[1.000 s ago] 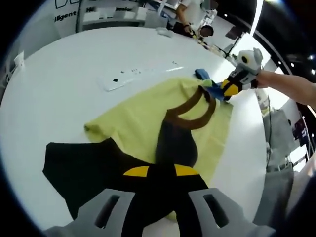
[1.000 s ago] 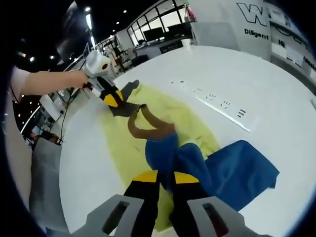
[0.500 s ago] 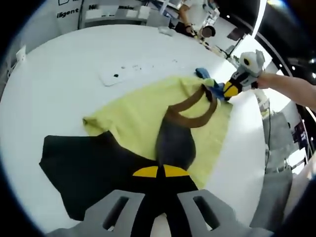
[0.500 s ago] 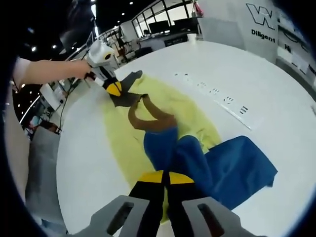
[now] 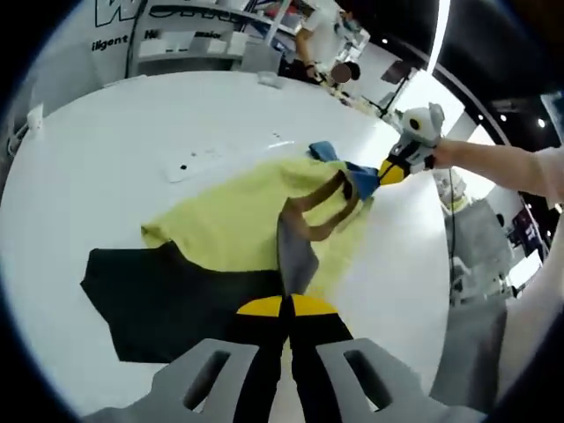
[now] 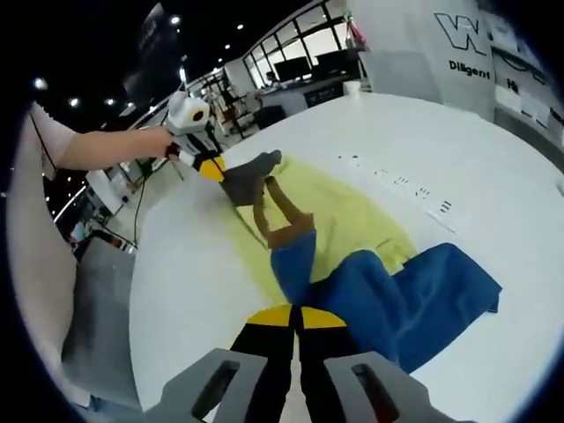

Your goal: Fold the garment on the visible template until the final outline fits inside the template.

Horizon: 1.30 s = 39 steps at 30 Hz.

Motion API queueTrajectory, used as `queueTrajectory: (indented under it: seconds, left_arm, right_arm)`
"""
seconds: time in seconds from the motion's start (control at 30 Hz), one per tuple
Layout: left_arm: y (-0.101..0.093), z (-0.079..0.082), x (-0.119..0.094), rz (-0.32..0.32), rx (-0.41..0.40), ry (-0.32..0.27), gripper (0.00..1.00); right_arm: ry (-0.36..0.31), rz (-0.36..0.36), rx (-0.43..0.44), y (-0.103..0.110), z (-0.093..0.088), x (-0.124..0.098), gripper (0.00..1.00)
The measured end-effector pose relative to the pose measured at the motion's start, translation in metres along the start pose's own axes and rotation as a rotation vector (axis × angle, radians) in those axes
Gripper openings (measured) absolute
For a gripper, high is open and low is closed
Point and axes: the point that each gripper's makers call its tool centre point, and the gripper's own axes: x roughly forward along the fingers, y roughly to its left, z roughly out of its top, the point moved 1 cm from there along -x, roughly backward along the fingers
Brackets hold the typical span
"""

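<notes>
Yellow garment (image 5: 236, 218) lies mid-table (image 5: 88, 167), each tool (image 5: 286, 310) (image 6: 295, 319) pinching a sleeve edge, open white surface around.

White round table (image 5: 79, 176), bare near its edge. Flat white strip with dark marks (image 5: 189, 160) lying on table, apart from cloth; also at (image 6: 401, 185). Shelving and signage with lettering (image 6: 467, 53) beyond table.
</notes>
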Motion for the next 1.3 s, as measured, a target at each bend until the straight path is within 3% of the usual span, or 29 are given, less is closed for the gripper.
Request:
queueTrajectory:
  seconds: [0.43,0.77,1.07,1.2,1.3]
  left_arm:
    - [-0.048,-0.055,-0.039,-0.034,-0.008,-0.017,0.04]
    - [-0.11,-0.114,-0.06,-0.08,-0.023,0.007,0.04]
    - [-0.151,-0.138,-0.093,-0.132,-0.039,0.01,0.04]
    - [-0.165,-0.142,-0.101,-0.167,-0.027,0.022,0.04]
    - [-0.164,-0.142,-0.101,-0.167,-0.018,0.027,0.04]
  right_arm:
    - [-0.024,0.078,-0.003,0.09,-0.038,-0.031,0.0]
    - [-0.007,0.161,0.003,0.16,-0.071,-0.048,0.0]
    - [0.017,0.305,0.002,0.223,-0.089,-0.073,0.0]
    - [0.011,0.336,0.003,0.231,-0.088,-0.077,0.0]
    - [0.011,0.339,0.0,0.229,-0.086,-0.074,0.0]
